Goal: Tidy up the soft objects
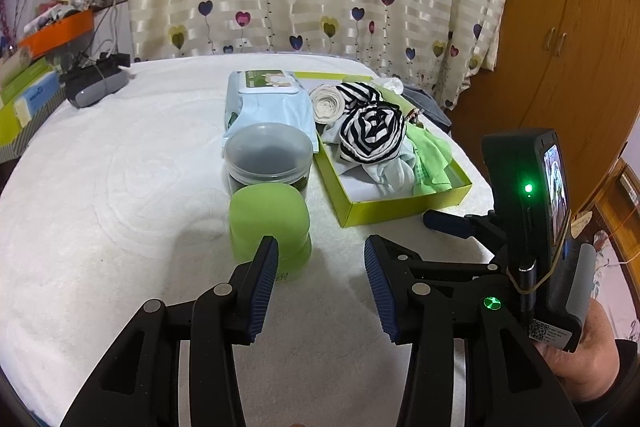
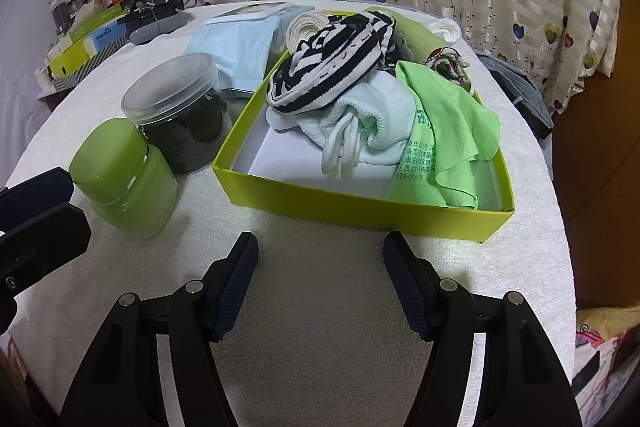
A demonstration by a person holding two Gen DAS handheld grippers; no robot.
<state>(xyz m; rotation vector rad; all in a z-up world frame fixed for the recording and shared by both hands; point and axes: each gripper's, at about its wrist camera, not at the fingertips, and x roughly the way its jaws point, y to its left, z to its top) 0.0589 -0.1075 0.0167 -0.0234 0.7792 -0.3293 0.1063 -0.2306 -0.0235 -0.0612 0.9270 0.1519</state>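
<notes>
Soft clothes [image 2: 352, 95] heap high in your tray [image 2: 360, 205]; both grippers [image 1: 320, 283] [image 2: 320, 283] gape empty, so a careless reach could topple the green jar [image 1: 270, 223].

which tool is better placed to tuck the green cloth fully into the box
Right. The right tool is open and empty, facing the box just below the green cloth. The left tool faces the green jar.

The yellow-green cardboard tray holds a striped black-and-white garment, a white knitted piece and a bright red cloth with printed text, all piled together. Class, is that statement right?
Not quite. The cloth with printed text is bright green, not red, as the right wrist view shows. The rest stands: the yellow-green cardboard tray holds it piled with the striped black-and-white garment and the white knitted piece.
</notes>
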